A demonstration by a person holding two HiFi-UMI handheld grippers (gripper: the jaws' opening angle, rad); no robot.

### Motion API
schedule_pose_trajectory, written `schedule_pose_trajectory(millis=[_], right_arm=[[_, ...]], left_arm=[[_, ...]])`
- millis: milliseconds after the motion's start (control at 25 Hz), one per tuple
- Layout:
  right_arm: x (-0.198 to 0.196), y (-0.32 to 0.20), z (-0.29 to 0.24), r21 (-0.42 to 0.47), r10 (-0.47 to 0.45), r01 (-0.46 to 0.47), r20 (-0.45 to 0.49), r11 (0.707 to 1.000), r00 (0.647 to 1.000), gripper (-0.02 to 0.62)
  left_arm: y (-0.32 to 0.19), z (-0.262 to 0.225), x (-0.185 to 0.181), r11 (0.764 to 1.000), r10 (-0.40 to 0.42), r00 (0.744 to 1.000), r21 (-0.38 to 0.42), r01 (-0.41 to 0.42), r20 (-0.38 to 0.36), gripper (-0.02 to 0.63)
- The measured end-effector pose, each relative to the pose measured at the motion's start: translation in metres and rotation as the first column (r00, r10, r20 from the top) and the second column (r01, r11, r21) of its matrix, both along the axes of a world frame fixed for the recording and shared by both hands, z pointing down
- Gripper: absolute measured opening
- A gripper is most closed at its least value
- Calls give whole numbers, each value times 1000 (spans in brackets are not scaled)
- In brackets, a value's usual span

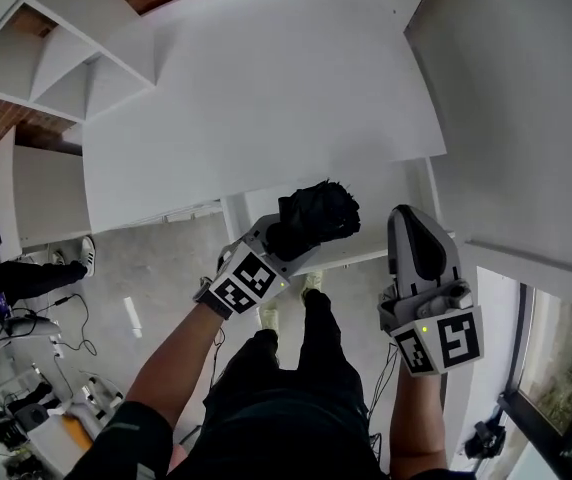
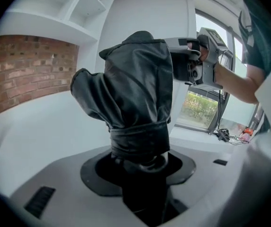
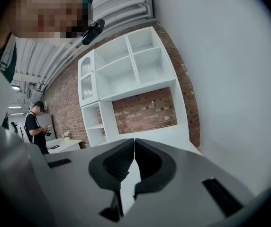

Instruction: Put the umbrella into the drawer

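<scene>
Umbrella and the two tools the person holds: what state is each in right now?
umbrella: folded up in black fabric, held at its lower end.
left tool: closed on the umbrella.
right tool: shut, nothing in it.

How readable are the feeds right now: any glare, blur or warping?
Head view: evenly lit, sharp, table edges bowed by the lens. Left gripper view: fisheye, dark corners, black umbrella loses detail beside the bright window. Right gripper view: fisheye, sharp, mosaic patch upper left.

The black folded fabric umbrella (image 2: 135,93) is being gripped at its strapped end, projecting at the near edge of the white tabletop (image 1: 266,98).
</scene>
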State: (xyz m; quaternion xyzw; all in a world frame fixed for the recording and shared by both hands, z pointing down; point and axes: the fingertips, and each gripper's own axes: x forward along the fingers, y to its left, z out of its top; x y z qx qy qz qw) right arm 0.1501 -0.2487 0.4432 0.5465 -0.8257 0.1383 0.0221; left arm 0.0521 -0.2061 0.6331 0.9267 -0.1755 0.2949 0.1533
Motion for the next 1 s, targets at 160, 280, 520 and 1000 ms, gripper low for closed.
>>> schedule_pose_trajectory(millis=[160, 280, 520, 1000], right_arm=[[6, -13, 23, 1, -13, 13, -18, 1000, 1000, 5], [8, -22, 40, -3, -25, 25, -32, 1000, 999, 5], [9, -32, 74, -32, -42, 41, -33, 999, 999, 5], [22, -38, 123, -97, -58, 55, -30, 994, 998, 5]], left_arm=[[-6, 30, 3, 1000, 18, 998, -16, -17, 63, 210], [-8, 52, 6, 999, 26, 995, -43, -22, 92, 210], [-8, 95, 8, 994, 51, 988, -105, -36, 146, 210], [1, 168, 17, 985, 89, 952, -167, -41, 291, 210]])
